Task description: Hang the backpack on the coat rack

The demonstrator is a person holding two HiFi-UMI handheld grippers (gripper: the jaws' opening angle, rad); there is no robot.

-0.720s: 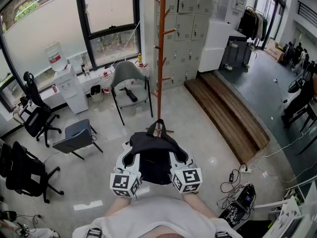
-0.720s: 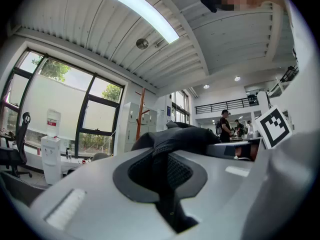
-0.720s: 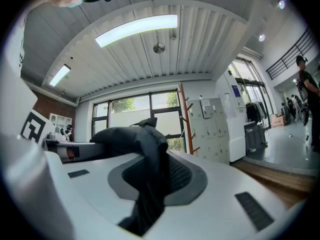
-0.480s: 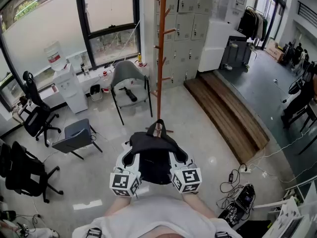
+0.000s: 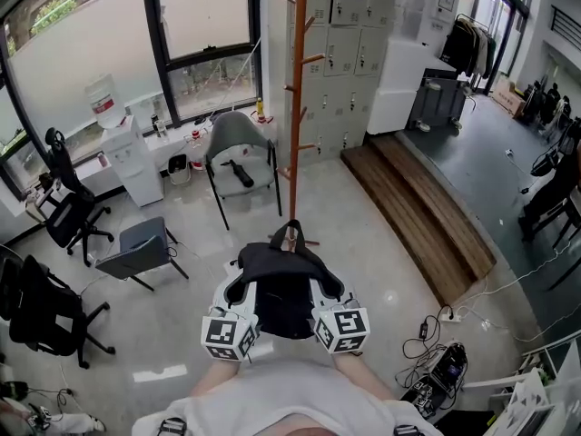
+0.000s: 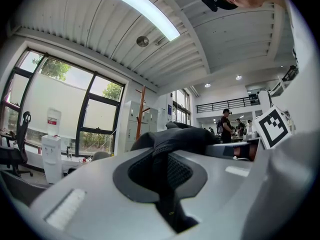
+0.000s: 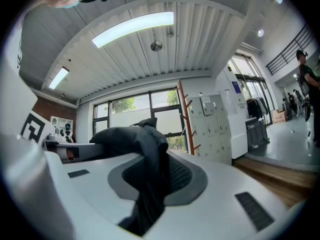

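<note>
The backpack [image 5: 283, 284] is off the floor [image 5: 381, 234], held level in front of the person's chest btwn the 2 tools. The left tool [image 5: 238, 284] is clamped on a dark strap at the pack's left side. The left gripper view shows the webbing pinched in the jaws, which are nearly together. The right tool [image 5: 329, 284] is clamped on a thicker fold of black fabric at the right side, so its jaws stand a bit wider.

Key relation: the coat rack [image 5: 296, 107] stands dead ahead, beyond the pack & well apart from it across the floor. Its pole is upright w/ short pegs angled up on both sides. The carry loop [image 5: 292, 226] sits at the pack's far end, pointing at the rack, so the pack's long axis runs straight away from the person twd the pole. Neither hand is nearer, since the rack lies approx on the midline.

Judgement: this is the carry phase, nothing hung yet. Next step needs walking fwd, then lifting both tools together so the loop clears a peg tip & drops over it. Risk: w/ 2 side grips the loop may flop & be hard to aim.
</note>
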